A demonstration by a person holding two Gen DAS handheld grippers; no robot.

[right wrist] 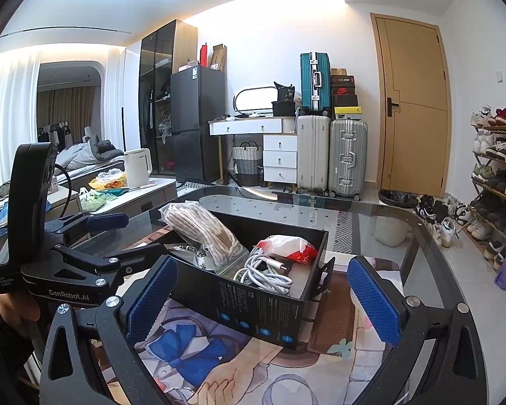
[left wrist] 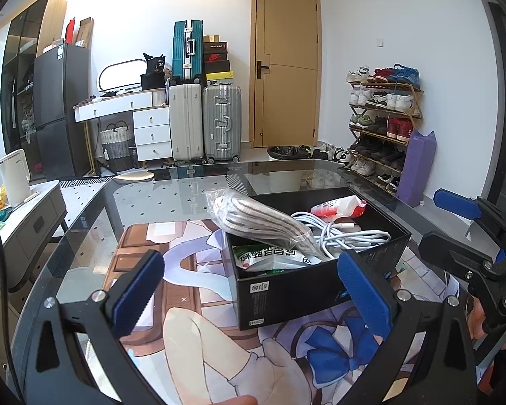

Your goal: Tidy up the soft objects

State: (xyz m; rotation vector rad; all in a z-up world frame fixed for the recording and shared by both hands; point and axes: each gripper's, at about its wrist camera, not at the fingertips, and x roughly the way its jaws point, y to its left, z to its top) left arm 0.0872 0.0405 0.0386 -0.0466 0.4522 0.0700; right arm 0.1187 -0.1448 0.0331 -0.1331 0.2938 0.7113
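A black box (left wrist: 286,290) stands on a printed mat on the glass table. It holds a clear bag of striped socks (left wrist: 259,222) that sticks out over the left rim, a coiled white cable (left wrist: 347,233), a red and white packet (left wrist: 340,207) and a green and white packet (left wrist: 270,256). My left gripper (left wrist: 253,290) is open and empty, just short of the box's near wall. In the right wrist view the box (right wrist: 253,303) with socks (right wrist: 202,233), cable (right wrist: 266,270) and red packet (right wrist: 286,246) lies ahead of my open, empty right gripper (right wrist: 263,300).
The printed mat (left wrist: 185,303) covers the near part of the glass table (left wrist: 172,195). My right gripper shows at the right edge of the left wrist view (left wrist: 472,236). A side table with a white kettle (right wrist: 136,168) stands left. Suitcases, a door and a shoe rack (left wrist: 384,125) stand behind.
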